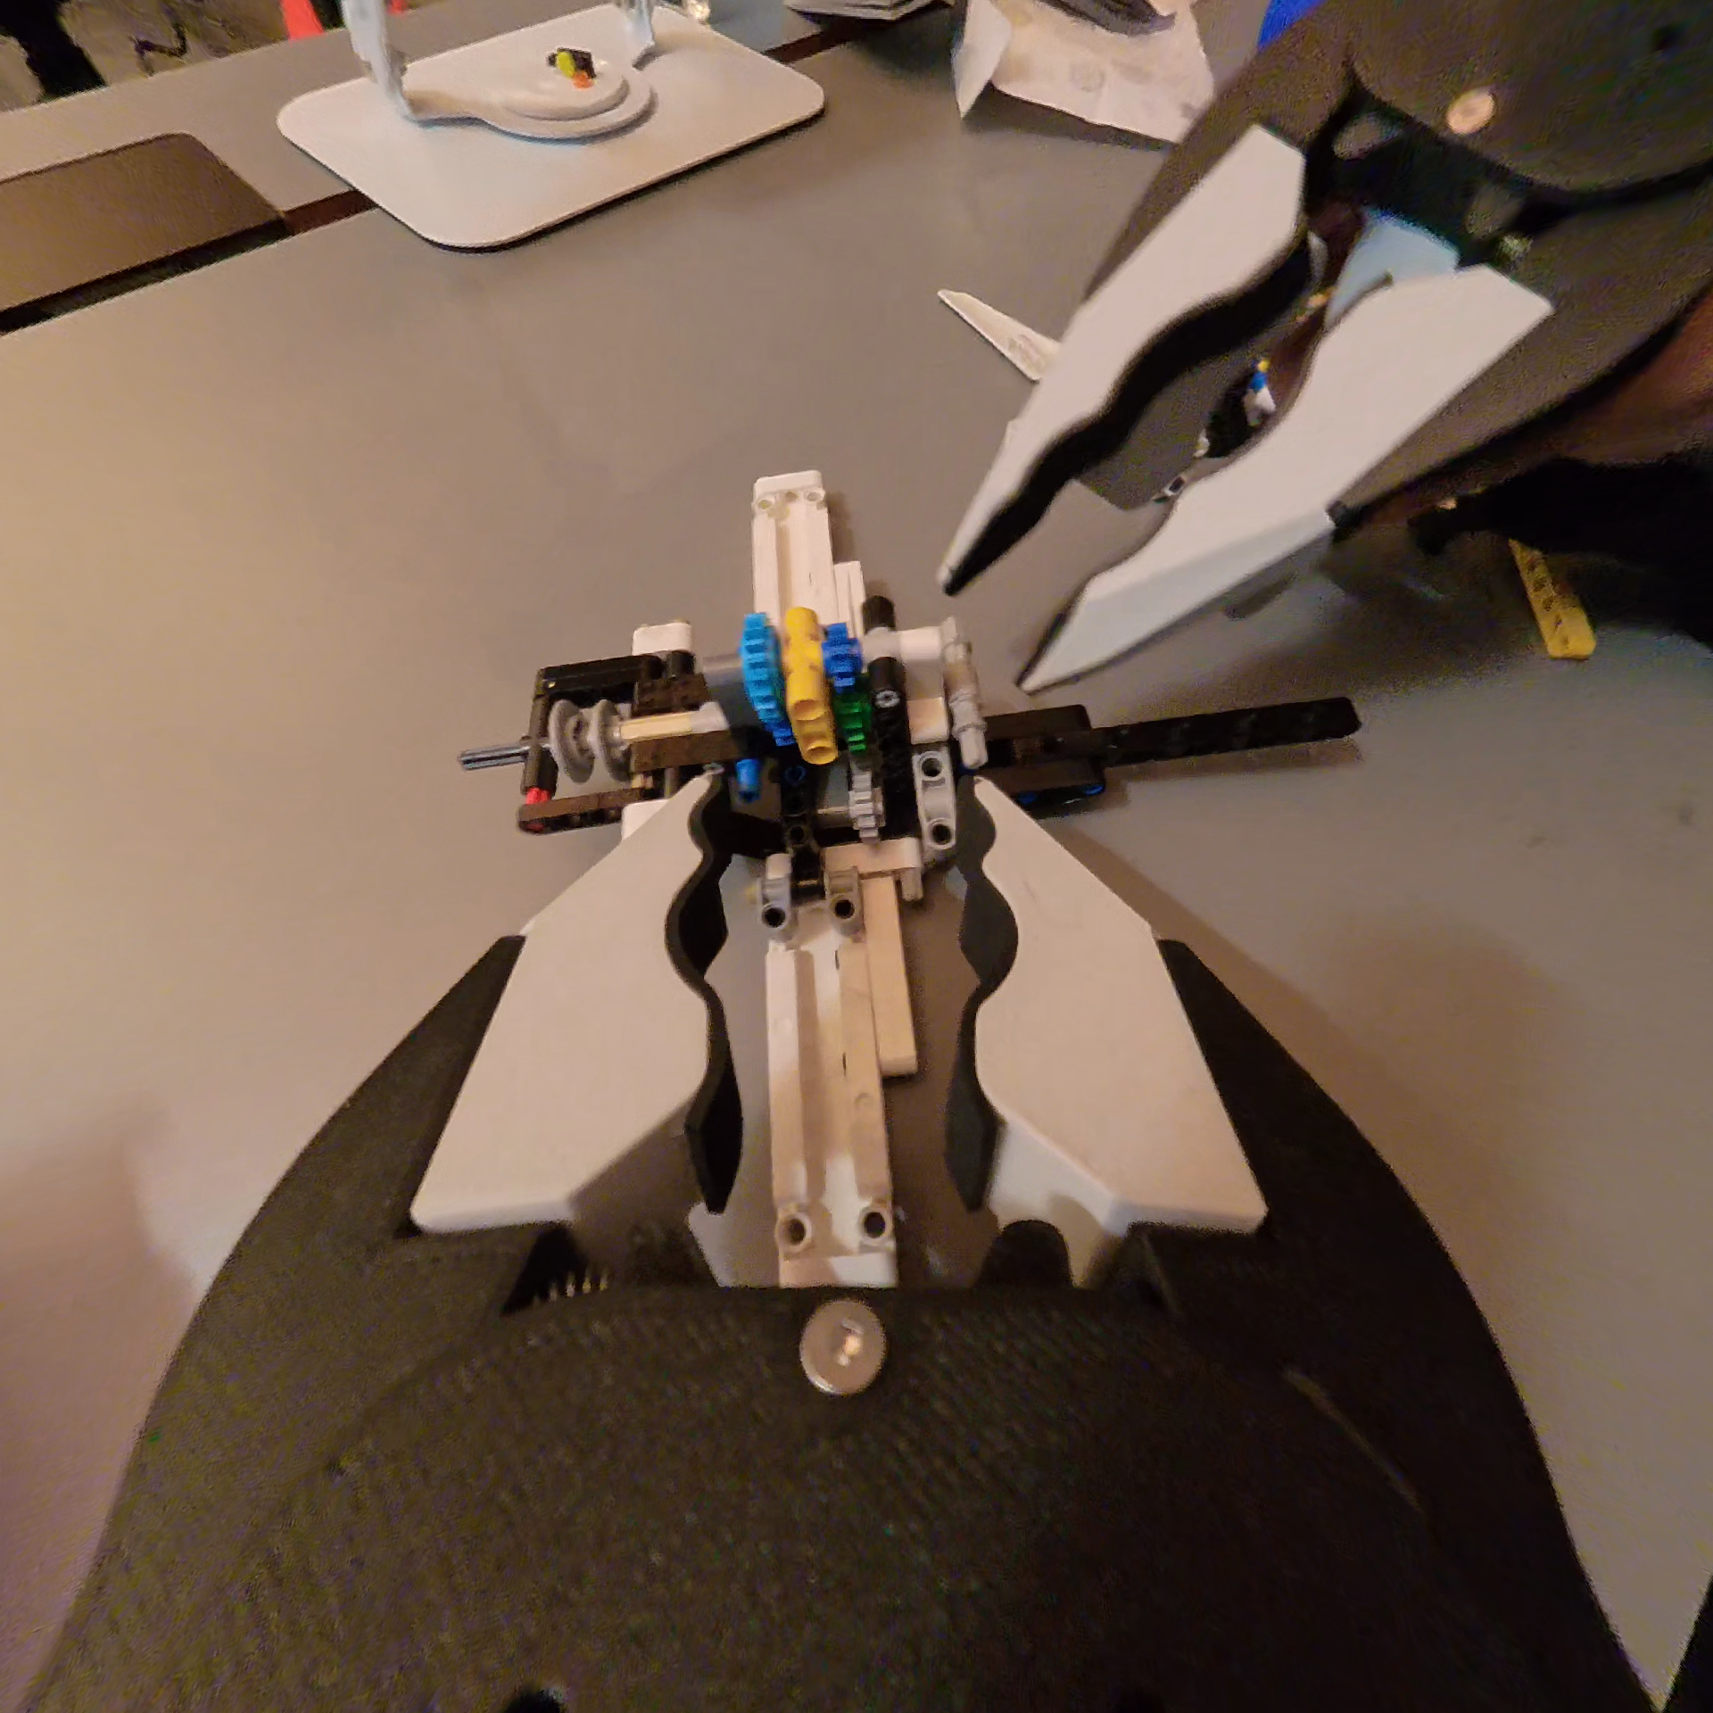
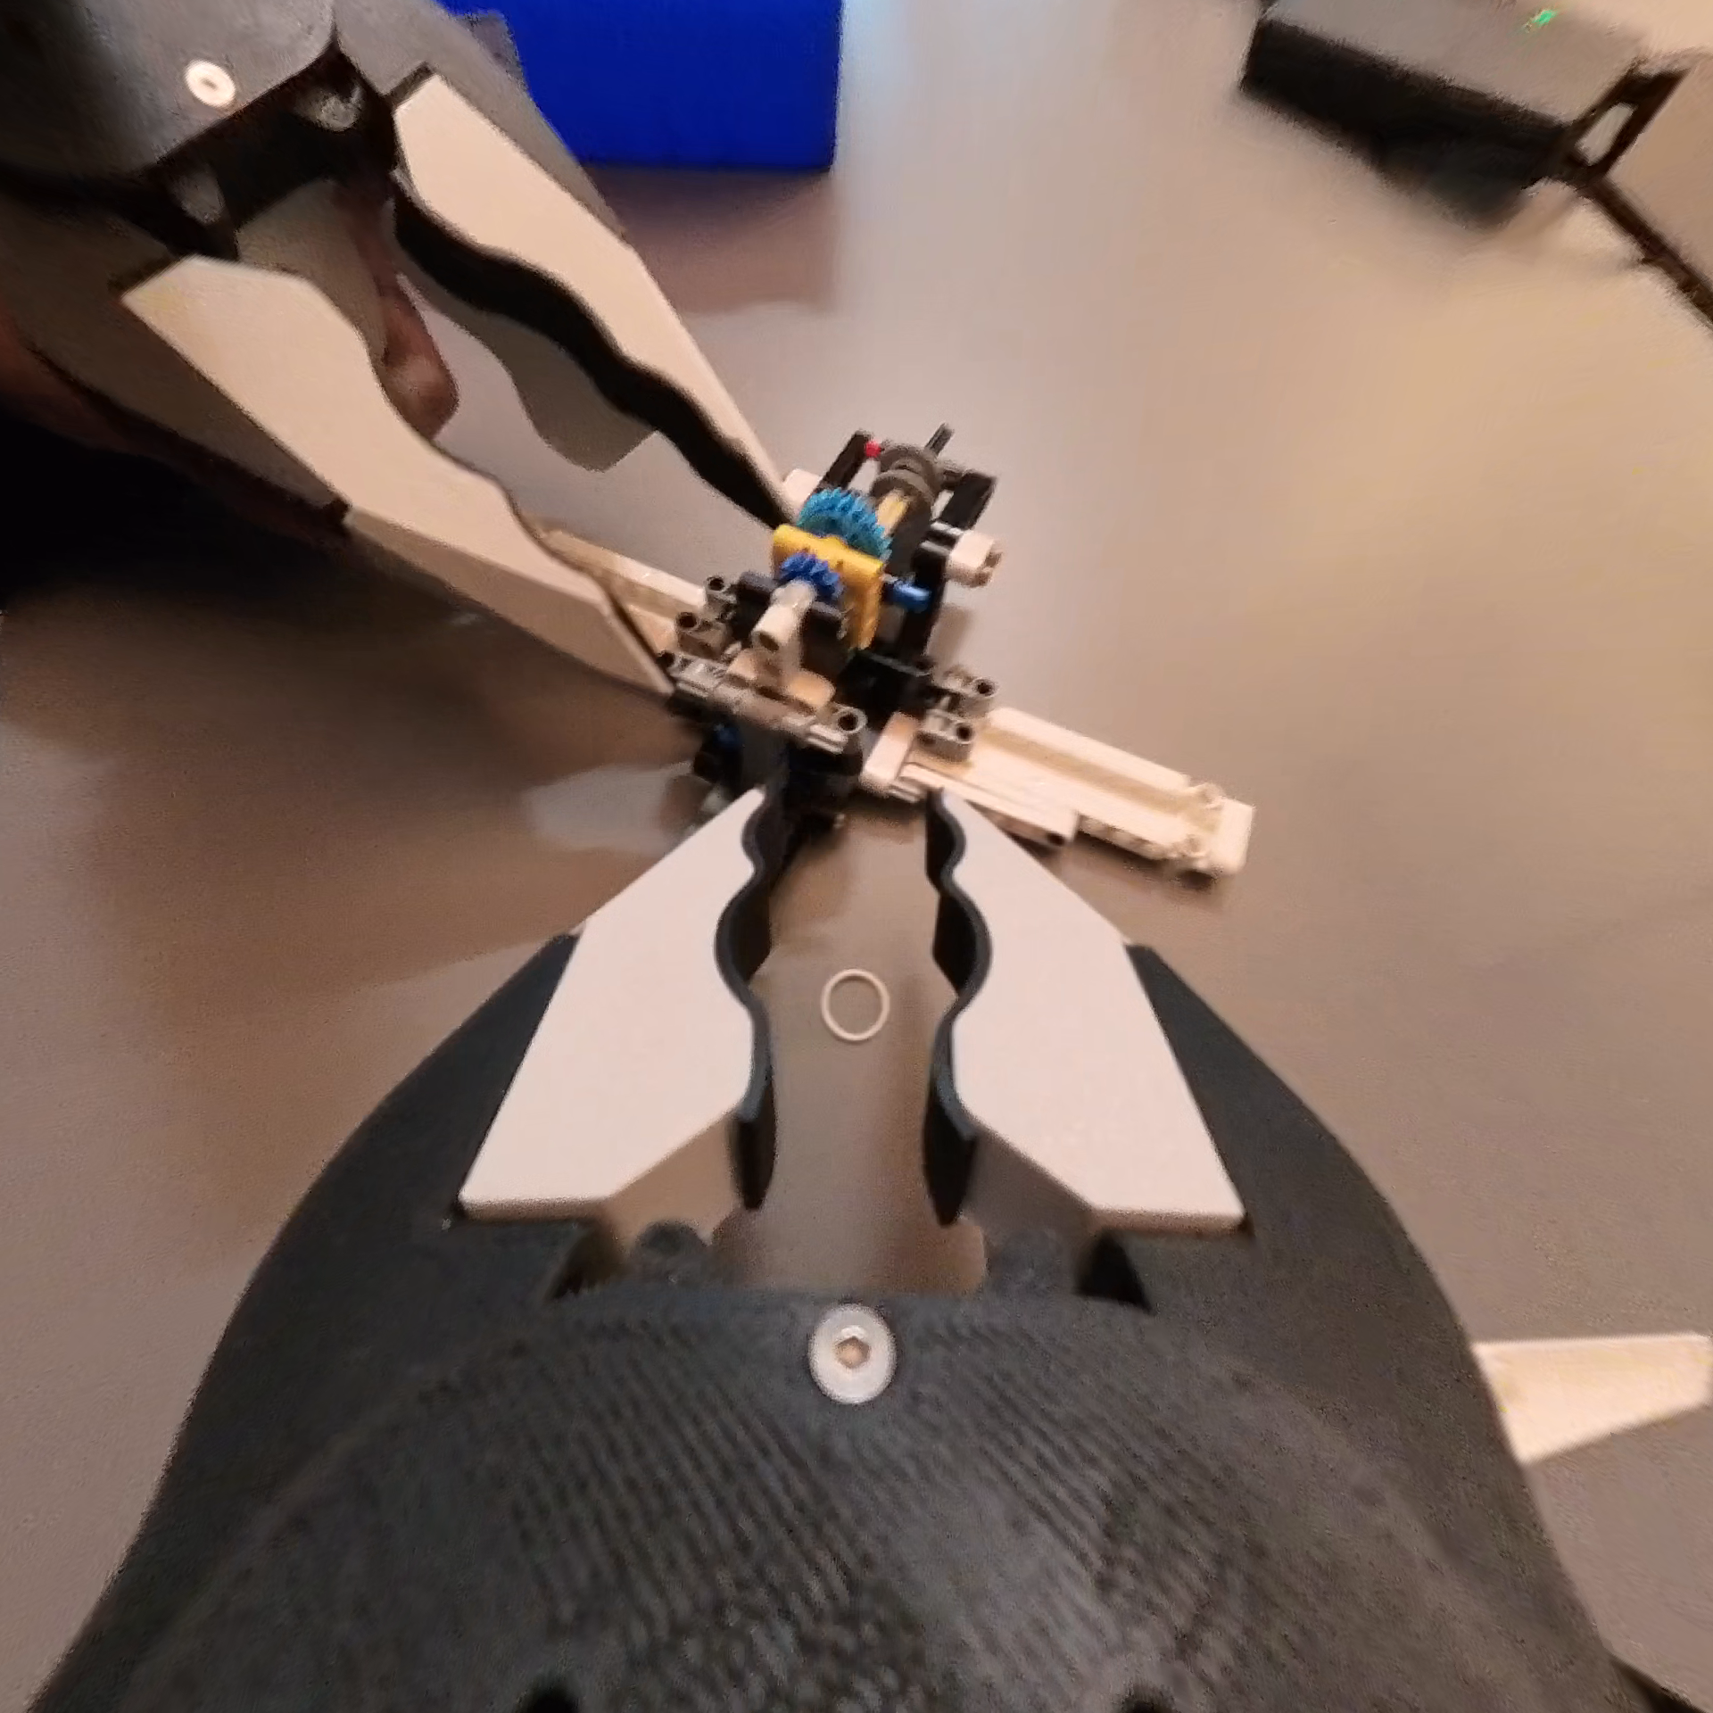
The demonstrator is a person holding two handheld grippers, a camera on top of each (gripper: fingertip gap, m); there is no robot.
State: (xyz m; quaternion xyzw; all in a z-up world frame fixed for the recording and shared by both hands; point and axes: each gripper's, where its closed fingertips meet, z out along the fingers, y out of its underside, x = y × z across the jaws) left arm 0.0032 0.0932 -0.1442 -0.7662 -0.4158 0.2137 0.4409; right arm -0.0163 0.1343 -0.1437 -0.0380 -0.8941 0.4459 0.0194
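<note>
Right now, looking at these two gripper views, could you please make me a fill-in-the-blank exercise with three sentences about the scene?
1. The brick model rests on a grey ____.
2. The long white beam of the model lies between the two fingers of the ____ gripper.
3. A small thin ____ lies flat on the table between the fingers of the right gripper.

Missing words: table; left; ring
</note>
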